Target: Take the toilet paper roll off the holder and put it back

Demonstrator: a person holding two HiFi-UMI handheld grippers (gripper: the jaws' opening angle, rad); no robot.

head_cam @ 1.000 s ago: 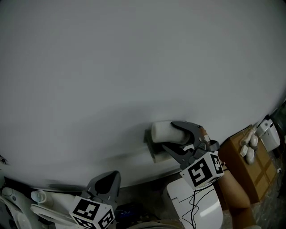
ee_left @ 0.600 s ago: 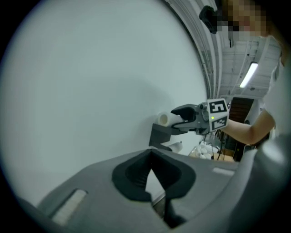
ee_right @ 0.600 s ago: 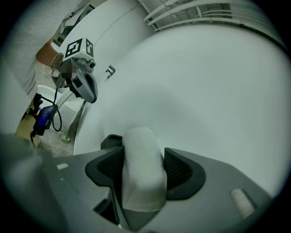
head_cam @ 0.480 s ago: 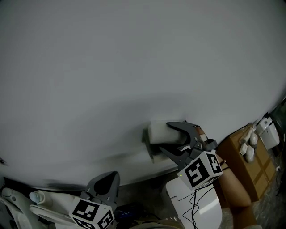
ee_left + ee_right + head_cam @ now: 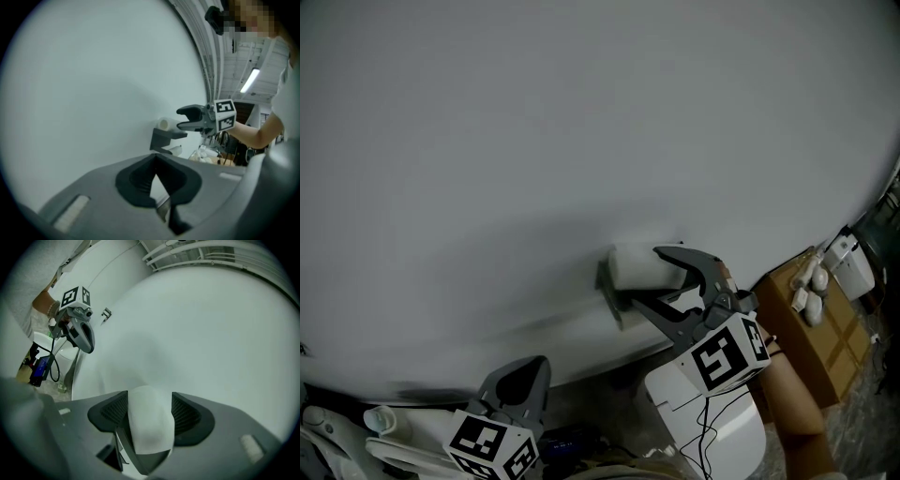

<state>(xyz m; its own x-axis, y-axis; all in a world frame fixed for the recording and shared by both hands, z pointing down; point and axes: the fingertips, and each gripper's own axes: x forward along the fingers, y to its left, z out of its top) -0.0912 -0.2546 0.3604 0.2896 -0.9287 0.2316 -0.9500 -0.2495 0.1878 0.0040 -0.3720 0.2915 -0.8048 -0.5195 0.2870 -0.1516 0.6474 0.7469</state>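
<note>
White roll (image 5: 149, 420), seemingly dark-grey holder (image 5: 607, 286)

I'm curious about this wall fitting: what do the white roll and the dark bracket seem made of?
The toilet paper roll looks like soft matte white paper: its rounded surface is dull, without shine. The holder seems dark grey plastic or painted metal, flat and angular; the pictures can't settle which.

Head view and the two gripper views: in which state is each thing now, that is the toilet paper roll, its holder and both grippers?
toilet paper roll: held between the right gripper's jaws, right at the holder
holder: mounted on the wall; whether the roll is fully seated on it cannot be told
right gripper: jaws shut on the toilet paper roll
left gripper: jaws together, nothing in them, low and apart from the holder
</note>
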